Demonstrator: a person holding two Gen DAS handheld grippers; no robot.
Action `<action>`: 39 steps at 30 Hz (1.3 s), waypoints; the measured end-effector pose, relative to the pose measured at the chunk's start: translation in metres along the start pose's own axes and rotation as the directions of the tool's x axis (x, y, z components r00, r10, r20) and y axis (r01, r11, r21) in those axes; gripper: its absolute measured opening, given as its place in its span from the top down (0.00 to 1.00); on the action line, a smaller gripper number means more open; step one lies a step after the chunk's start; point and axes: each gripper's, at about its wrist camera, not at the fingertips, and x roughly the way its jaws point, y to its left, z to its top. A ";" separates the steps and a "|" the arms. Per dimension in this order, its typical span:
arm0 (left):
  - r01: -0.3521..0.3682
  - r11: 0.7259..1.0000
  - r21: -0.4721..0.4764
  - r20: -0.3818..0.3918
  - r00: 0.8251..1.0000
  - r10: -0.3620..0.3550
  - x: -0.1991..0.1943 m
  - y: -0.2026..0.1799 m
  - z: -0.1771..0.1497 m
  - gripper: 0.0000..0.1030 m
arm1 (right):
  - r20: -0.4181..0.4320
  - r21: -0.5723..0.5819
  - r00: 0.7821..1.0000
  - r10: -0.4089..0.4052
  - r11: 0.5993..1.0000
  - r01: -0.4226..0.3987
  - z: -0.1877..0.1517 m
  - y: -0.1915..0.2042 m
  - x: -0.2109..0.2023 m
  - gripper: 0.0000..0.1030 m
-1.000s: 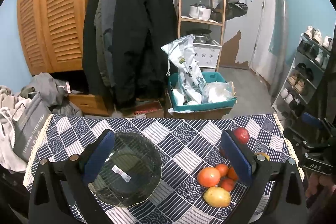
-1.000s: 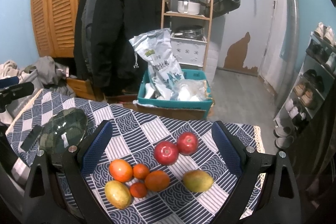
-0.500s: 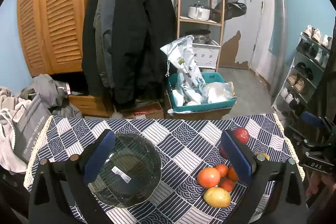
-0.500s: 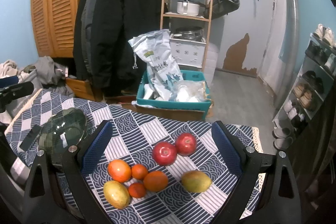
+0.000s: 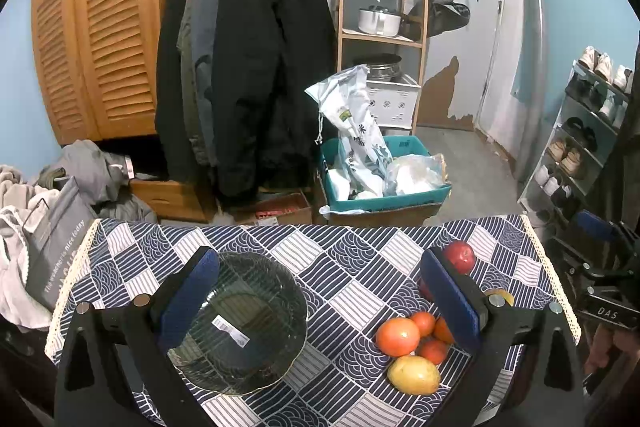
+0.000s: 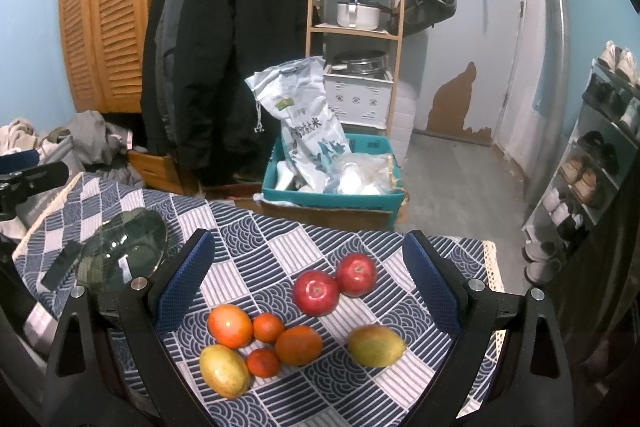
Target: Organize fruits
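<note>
In the left wrist view, the left gripper (image 5: 320, 297) hangs above the counter (image 5: 360, 267), which is covered with a blue and white patterned cloth. Its jaws are spread wide and hold nothing. A dark glass bowl (image 5: 240, 323) stands on the cloth at about 7 o'clock, just inside the left blue pad (image 5: 188, 301). The fruits lie at about 4 o'clock, near the right pad. A large orange (image 5: 398, 336) is there, with smaller oranges (image 5: 425, 323) touching it, and a yellow mango (image 5: 414, 374) lies just below them. A red apple (image 5: 460, 256) sits farther back, at 3 o'clock, partly hidden behind the pad. The right gripper (image 5: 600, 267) shows at the right edge of this view.

In the right wrist view, the right gripper (image 6: 308, 281) is above the fruits, and its jaws are also released, with nothing between them. Two red apples (image 6: 316, 291) touch each other near the centre. At about 7 o'clock from them there is a group: a large orange (image 6: 230, 325), two small oranges (image 6: 269, 327), a medium orange (image 6: 299, 344) and a yellow mango (image 6: 224, 370). A second mango (image 6: 376, 345), yellow with green, lies apart at 5 o'clock. The bowl (image 6: 122, 259) stands at 9 o'clock, well apart from the fruits. Beyond the counter, a teal box (image 6: 332, 193) with bags stands on the floor.
</note>
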 end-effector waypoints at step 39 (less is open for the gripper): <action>-0.002 1.000 0.008 -0.047 0.999 0.003 0.009 -0.001 -0.010 0.01 | -0.002 -0.002 1.000 -0.005 1.000 0.005 -0.004 -0.005 -0.001 0.09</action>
